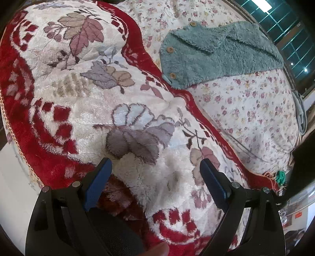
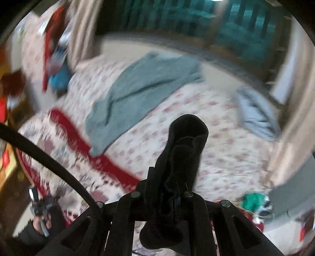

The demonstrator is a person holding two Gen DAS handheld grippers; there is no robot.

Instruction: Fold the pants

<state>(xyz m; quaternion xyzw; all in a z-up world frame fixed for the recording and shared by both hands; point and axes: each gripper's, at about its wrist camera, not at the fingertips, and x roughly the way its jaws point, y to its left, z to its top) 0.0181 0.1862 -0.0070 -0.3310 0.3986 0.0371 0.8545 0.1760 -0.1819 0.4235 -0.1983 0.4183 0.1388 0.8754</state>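
Note:
My right gripper [image 2: 182, 157] is shut on a bunched piece of black fabric, the black pants [image 2: 185, 149], and holds it up above the bed; the view is motion-blurred. A black band of the same fabric [image 2: 49, 163] arcs across the lower left of that view. My left gripper [image 1: 155, 173] is open and empty, its blue pads [image 1: 98, 183] spread just above the plush red and cream floral blanket [image 1: 82, 94]. A dark edge, perhaps the pants [image 1: 303, 163], shows at the far right of the left wrist view.
A teal fleece garment with wooden buttons [image 1: 212, 53] lies flat on the flowered quilt [image 1: 252, 110]; it also shows in the right wrist view [image 2: 141, 86]. A grey folded cloth [image 2: 254, 112] lies at the bed's right edge. Window bars [image 2: 196, 17] stand behind the bed.

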